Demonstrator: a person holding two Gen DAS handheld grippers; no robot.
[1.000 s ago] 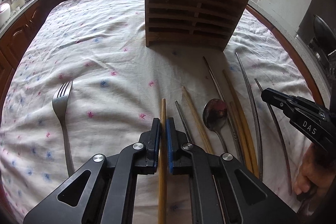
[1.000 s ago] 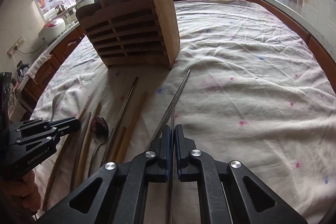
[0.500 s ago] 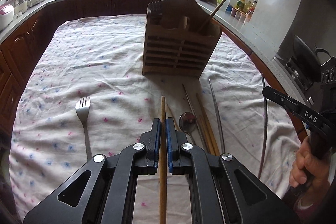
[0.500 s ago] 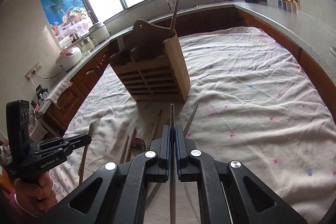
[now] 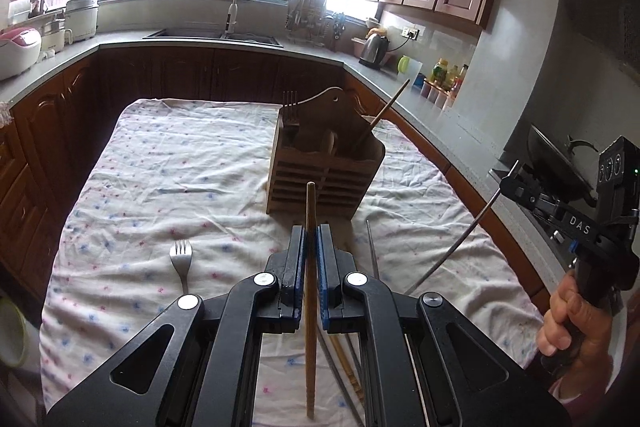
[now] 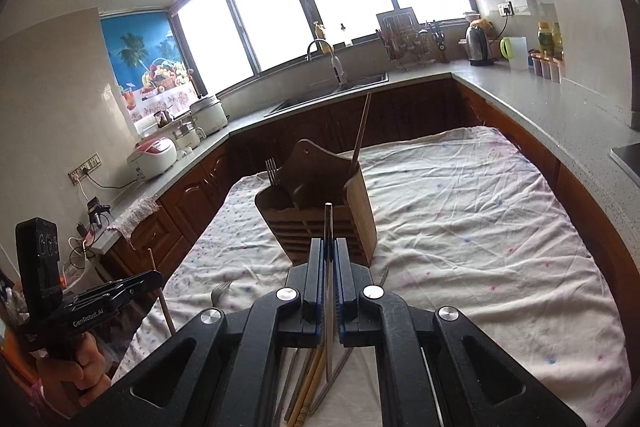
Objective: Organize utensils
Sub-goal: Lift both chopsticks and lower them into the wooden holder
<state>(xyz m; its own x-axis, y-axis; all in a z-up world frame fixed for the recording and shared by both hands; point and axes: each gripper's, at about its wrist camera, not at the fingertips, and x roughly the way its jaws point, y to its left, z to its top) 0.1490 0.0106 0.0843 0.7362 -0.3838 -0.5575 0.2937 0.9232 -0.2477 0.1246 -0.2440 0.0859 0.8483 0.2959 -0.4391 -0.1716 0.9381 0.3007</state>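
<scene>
1. Closest up, the left gripper (image 5: 308,247) has its blue-padded fingers (image 5: 298,259) pinched on a wooden chopstick (image 5: 310,227), which runs straight along the fingers and pokes out past the tips, up off the cloth
2. Same story on the other side: the right gripper (image 6: 329,259) has its fingers (image 6: 318,263) squeezed tight on a thin metal chopstick (image 6: 328,227), tip sticking out toward the holder. From the left wrist view you can see that metal chopstick (image 5: 460,247) slanting down out of the right gripper (image 5: 510,183), held in the air beside the table (image 5: 132,195)
3. Under and just beyond the grippers there's a loose bunch of leftover chopsticks (image 6: 310,387), wood and metal mixed, lying on the flowery white tablecloth (image 6: 480,227)
4. A fork (image 5: 181,257) lies flat on the cloth off to the left, tines pointing away, well apart from that bunch
5. Further back, mid table, the wooden utensil holder (image 5: 324,171) stands upright with slatted front. It's got a fork (image 5: 290,107) standing in the left compartment and one wooden chopstick (image 5: 386,111) leaning out of the right one
6. Way behind all that: sink faucet (image 5: 230,3), electric kettle (image 5: 374,49) on the counter, rice cooker (image 5: 18,47) on the left
</scene>
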